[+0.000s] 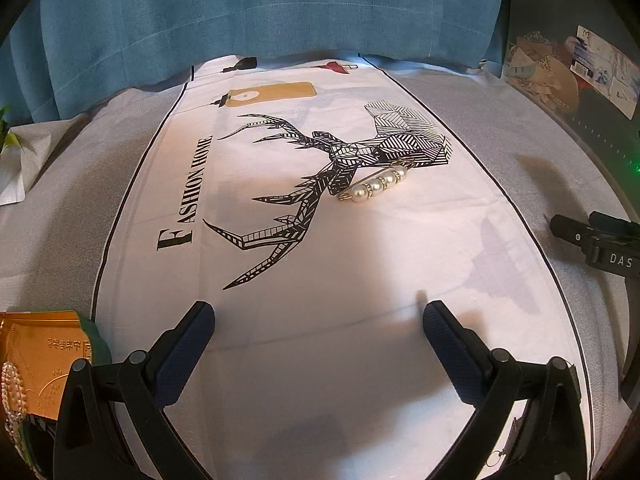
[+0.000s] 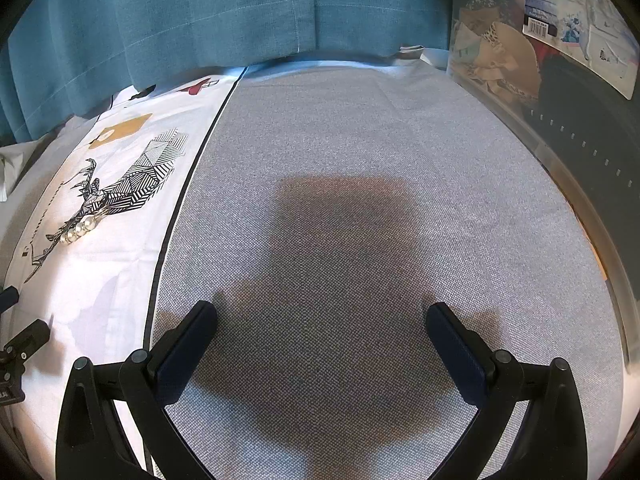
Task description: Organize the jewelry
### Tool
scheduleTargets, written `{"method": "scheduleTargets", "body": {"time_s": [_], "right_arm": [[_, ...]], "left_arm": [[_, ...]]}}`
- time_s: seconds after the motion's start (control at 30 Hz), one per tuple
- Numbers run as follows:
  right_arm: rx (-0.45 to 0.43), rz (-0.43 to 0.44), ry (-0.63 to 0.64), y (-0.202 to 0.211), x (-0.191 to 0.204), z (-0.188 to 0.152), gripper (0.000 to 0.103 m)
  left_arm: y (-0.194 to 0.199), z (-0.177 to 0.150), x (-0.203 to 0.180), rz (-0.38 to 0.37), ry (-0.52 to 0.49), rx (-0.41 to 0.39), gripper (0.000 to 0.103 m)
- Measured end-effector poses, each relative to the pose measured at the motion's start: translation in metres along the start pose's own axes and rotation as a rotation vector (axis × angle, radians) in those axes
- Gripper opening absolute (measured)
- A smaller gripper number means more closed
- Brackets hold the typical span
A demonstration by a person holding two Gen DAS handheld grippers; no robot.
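Left gripper [image 1: 318, 318] and right gripper [image 2: 321, 316] both spread wide and empty, apparently readied for pickup; pearl brooch [image 1: 374, 187] loose on printed cloth [image 1: 280, 320] right of frame centre, gold box [image 1: 38, 360] lower left, likely its destination.

The left tongs [image 1: 319, 316] hover with fingers spread wide, holding nothing. The right tongs [image 2: 321, 316] are likewise spread wide and empty.
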State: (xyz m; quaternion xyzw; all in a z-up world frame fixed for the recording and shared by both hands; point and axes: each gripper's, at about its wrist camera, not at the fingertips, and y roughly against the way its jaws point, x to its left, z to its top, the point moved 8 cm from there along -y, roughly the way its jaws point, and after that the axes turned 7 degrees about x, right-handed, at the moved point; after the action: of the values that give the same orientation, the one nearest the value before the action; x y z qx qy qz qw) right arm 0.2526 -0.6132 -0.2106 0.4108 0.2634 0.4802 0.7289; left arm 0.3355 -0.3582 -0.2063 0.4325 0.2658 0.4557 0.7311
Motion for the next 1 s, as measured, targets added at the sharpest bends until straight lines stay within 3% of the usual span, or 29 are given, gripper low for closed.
{"method": "scheduleTargets", "body": {"time_s": [1.0], "right_arm": [[-0.001, -0.001, 0.0, 0.0023, -0.0022, 0.0004, 0.103]], "left_arm": [[-0.0003, -0.0017, 0.0006, 0.002, -0.001, -0.001, 0.103]]}}
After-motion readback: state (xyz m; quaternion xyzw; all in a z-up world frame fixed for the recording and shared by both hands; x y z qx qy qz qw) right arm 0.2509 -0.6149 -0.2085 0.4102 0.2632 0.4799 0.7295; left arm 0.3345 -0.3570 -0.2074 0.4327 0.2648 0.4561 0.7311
